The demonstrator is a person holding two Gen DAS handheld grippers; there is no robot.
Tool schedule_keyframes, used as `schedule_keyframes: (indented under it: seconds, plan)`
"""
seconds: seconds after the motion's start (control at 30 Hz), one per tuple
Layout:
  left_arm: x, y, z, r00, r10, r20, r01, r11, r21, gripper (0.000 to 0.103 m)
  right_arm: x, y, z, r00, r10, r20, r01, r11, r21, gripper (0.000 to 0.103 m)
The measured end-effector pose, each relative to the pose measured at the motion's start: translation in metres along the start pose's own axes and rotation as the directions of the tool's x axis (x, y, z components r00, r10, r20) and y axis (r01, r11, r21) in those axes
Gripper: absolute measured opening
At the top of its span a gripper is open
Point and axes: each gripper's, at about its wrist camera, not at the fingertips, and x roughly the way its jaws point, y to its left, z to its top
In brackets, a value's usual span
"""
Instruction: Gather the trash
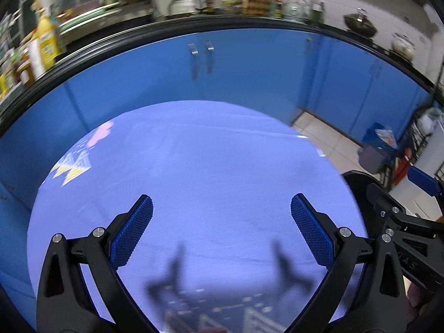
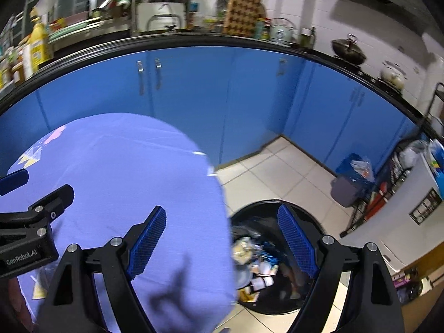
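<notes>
Bin [image 2: 310, 216] just past tablecloth [image 2: 125, 166] edge, floor [image 2: 277, 166] open.

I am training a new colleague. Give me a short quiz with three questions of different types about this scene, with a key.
1. True or false: the right claw holds a piece of trash.
2. Where does the black bin with the trash stand? A) on the table B) on the tiled floor beside the table C) on the counter
3. Fill in: the cloth on the table is mostly ____ in colour.

Key
1. False: both it and the left claw are open and empty.
2. B
3. Light purple, with a small pattern at the far left corner.
</notes>
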Motion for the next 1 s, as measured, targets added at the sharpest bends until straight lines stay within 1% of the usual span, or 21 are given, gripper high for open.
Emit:
schedule_keyframes:
  seconds: [0.23,0.57,0.77,1.0]
  plan:
    - [0.003,-0.050,0.008,0.999,-0.052,0.001,0.052,0.995,0.085,0.098,-0.001,-0.047,-0.006,0.999,-0.043,-0.002,0.043,0.997,0.067,0.081]
    - [0.007,-0.108,0.018,0.994,-0.109,-0.006,0.108,0.979,0.174,0.098,0.002,-0.091,-0.016,0.997,-0.074,-0.019,0.076,0.988,0.133,0.081]
    - [0.006,-0.129,0.021,0.993,-0.122,0.003,0.119,0.971,0.206,0.098,0.002,-0.113,-0.022,0.996,-0.082,-0.030,0.086,0.983,0.164,0.081]
    - [0.006,-0.145,0.022,0.991,-0.131,-0.001,0.128,0.965,0.230,0.098,-0.001,-0.133,-0.025,0.995,-0.102,-0.024,0.104,0.976,0.191,0.081]
